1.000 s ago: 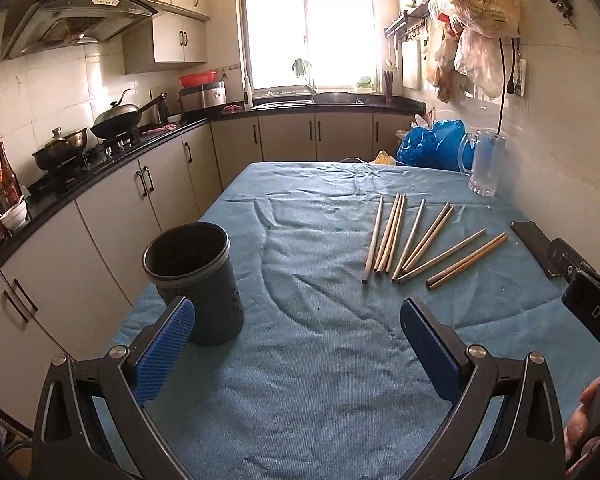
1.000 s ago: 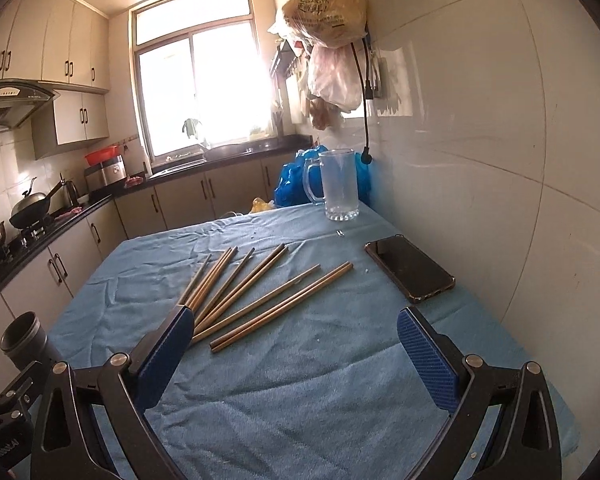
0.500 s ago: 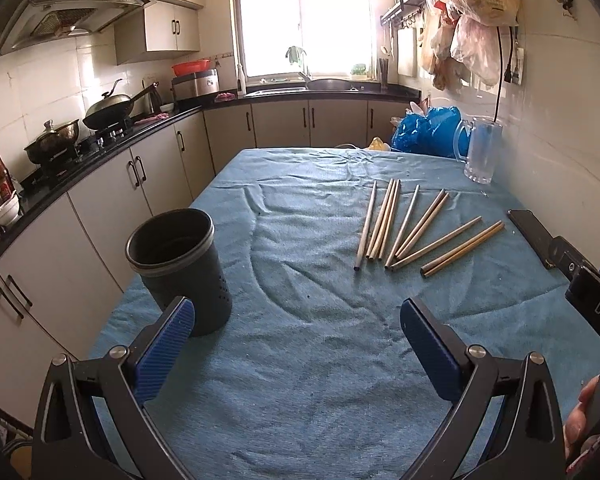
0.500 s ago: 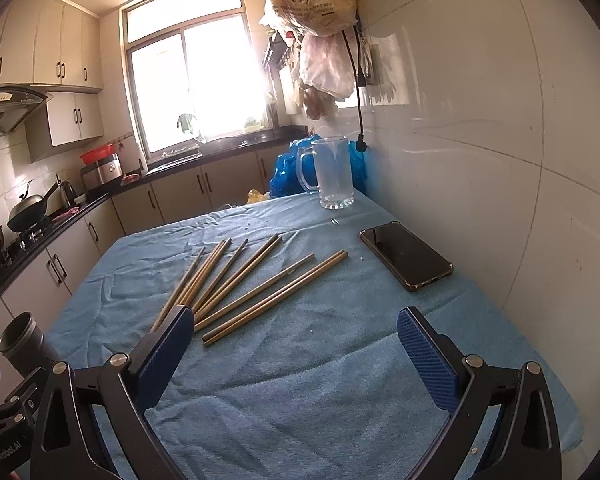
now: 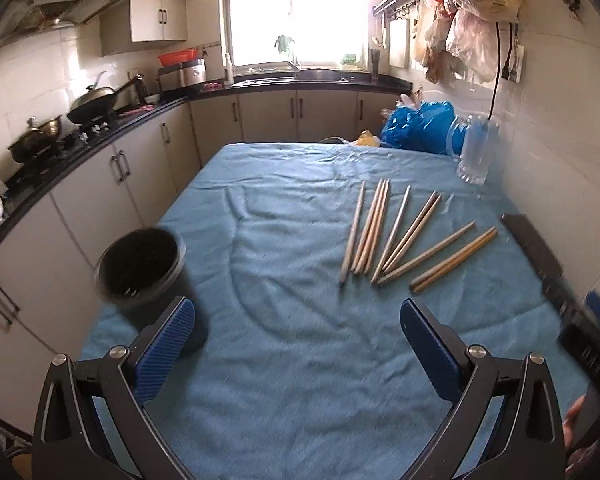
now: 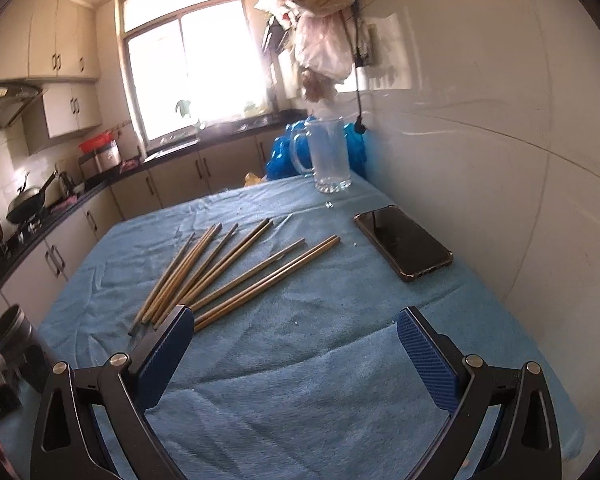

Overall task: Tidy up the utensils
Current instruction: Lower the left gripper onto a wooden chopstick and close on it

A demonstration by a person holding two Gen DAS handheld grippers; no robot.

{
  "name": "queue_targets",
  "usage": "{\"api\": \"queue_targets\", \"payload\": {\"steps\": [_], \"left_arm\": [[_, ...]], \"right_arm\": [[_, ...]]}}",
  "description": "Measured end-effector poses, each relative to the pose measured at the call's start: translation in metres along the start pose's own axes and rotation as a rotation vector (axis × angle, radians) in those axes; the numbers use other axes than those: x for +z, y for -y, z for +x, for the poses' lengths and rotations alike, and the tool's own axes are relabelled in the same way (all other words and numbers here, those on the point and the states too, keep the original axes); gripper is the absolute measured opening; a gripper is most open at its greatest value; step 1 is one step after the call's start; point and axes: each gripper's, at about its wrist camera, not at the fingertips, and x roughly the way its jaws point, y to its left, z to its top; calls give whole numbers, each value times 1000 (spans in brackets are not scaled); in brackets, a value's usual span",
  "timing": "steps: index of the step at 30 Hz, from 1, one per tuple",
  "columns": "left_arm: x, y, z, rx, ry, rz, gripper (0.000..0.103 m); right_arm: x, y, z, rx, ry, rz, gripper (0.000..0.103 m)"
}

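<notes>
Both grippers — left [image 5: 296, 342], right [image 6: 294, 344] — hung spread wide, empty. Beyond the jaws, bunched chopsticks [image 6: 220, 270] lay touching — one pinch could drag neighbours, missing the dark holder [image 5: 142, 264].

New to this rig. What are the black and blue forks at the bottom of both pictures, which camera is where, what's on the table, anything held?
No robot arm: a person holds a two-finger claw in each hand, each with a fisheye camera looking along its fingers. One picture is from the left claw, the other from the right claw. Both are open and hold nothing. On the blue cloth lie loose wooden chopsticks, fanned out. A dark holder cup stands near the table's left edge, a phone and a glass mug near the wall.
</notes>
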Motion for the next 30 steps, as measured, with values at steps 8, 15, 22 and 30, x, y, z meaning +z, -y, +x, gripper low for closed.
{"api": "queue_targets", "payload": {"steps": [8,15,22,30], "left_arm": [[53,20,74,-94,-102,-60,70],[81,27,165,-149,-231,-170,53],[88,34,228,-124,-312,-176,43],[89,47,257,-115,-325,-144,38]], "right_arm": [[9,14,38,43,-100,-33,103],[7,17,73,122,-169,-26,103],[4,20,98,212,-222,21,102],[3,17,108,248,-244,27,102]]}}
